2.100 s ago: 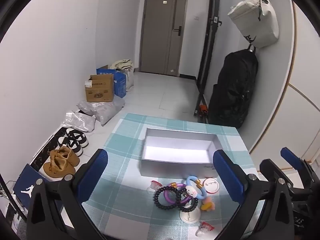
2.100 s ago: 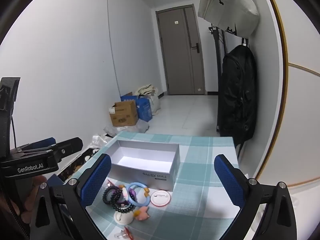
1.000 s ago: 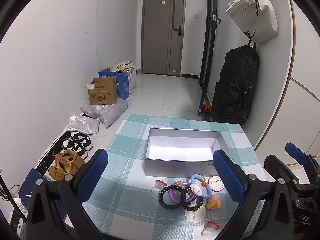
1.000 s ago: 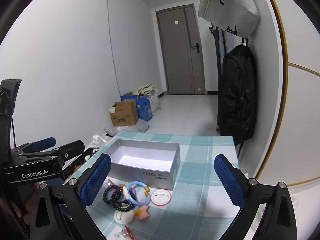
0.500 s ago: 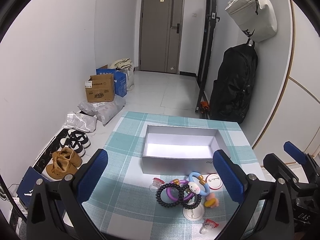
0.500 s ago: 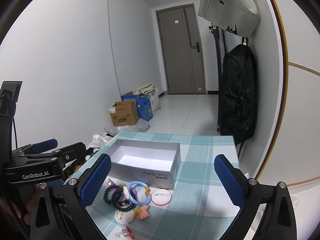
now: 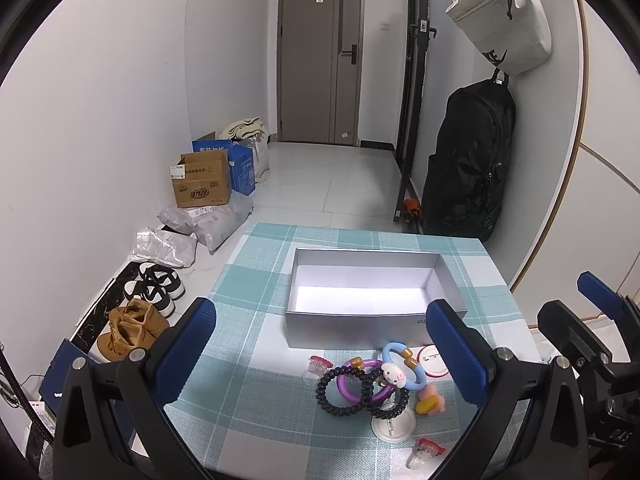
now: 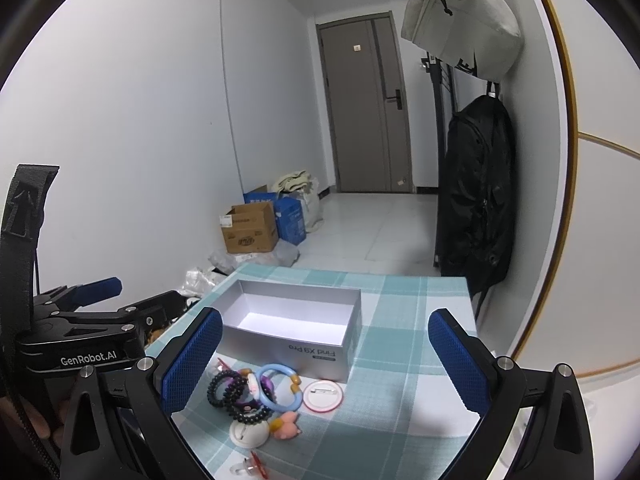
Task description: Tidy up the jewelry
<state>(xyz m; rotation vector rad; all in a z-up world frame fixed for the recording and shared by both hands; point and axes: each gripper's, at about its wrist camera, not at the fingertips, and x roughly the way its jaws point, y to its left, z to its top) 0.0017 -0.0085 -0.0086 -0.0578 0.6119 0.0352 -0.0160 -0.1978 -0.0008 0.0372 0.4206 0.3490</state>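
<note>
An open silver box (image 7: pixel 372 316) (image 8: pixel 292 348) stands empty on the teal checked tablecloth (image 7: pixel 248 364). In front of it lies a pile of jewelry: black beaded hair ties (image 7: pixel 340 388) (image 8: pixel 228 392), a purple ring (image 7: pixel 352 380), a blue bracelet (image 7: pixel 400 364) (image 8: pixel 280 388) with a white charm, a round white-and-pink badge (image 7: pixel 434 368) (image 8: pixel 323 396), a white disc (image 7: pixel 394 426) (image 8: pixel 249 434), a pink charm (image 7: pixel 430 398) and red clips (image 7: pixel 422 452). My left gripper (image 7: pixel 320 352) is open and empty above the pile. My right gripper (image 8: pixel 324 364) is open and empty over it too.
The table's left edge drops to the floor, where shoes (image 7: pixel 136 324), plastic bags (image 7: pixel 208 220) and cardboard boxes (image 7: pixel 202 184) lie along the wall. A black backpack (image 7: pixel 468 160) and a white bag (image 7: pixel 504 20) hang on the right wall.
The left gripper has shifted slightly, so its view drifted a little. The right gripper has barely moved. Nothing on the table has moved.
</note>
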